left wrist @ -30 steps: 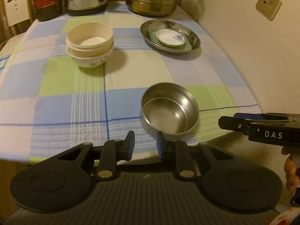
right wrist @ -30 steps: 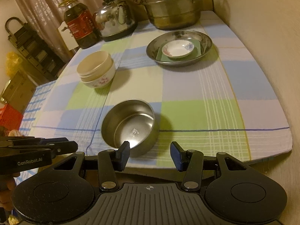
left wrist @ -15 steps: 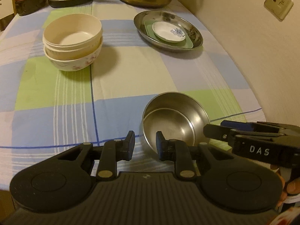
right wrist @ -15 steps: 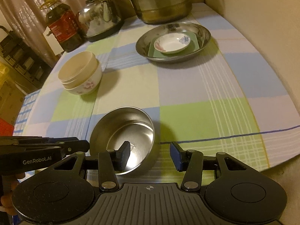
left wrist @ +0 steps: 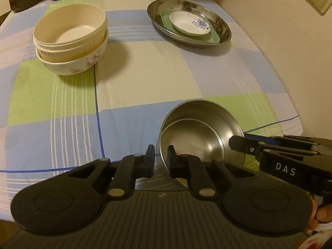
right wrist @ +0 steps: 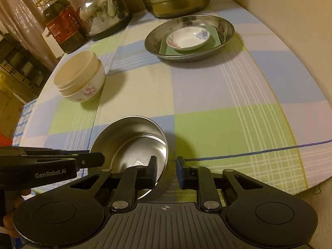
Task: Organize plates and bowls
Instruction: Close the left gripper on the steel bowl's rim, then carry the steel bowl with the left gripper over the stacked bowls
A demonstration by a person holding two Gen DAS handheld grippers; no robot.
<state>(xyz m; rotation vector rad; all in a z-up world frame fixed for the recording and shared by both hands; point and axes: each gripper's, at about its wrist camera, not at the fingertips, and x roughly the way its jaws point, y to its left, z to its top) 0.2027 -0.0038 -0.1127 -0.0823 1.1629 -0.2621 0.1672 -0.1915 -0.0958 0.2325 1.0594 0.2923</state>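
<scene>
Both grippers straddle the steel bowl (left wrist: 200, 137)'s rim, ready to lift; left gripper (left wrist: 161, 158) slightly parted, right gripper (right wrist: 166, 170) wider, neither clamped.

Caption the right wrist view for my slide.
Open right tongs straddle the steel bowl's rim on the checked tablecloth.

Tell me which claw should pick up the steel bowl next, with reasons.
Either could; slight edge to the right claw. Its fingers are open and straddle the steel bowl's rim, one inside, one outside. The left claw straddles the opposite rim too, but with a narrower gap.
</scene>
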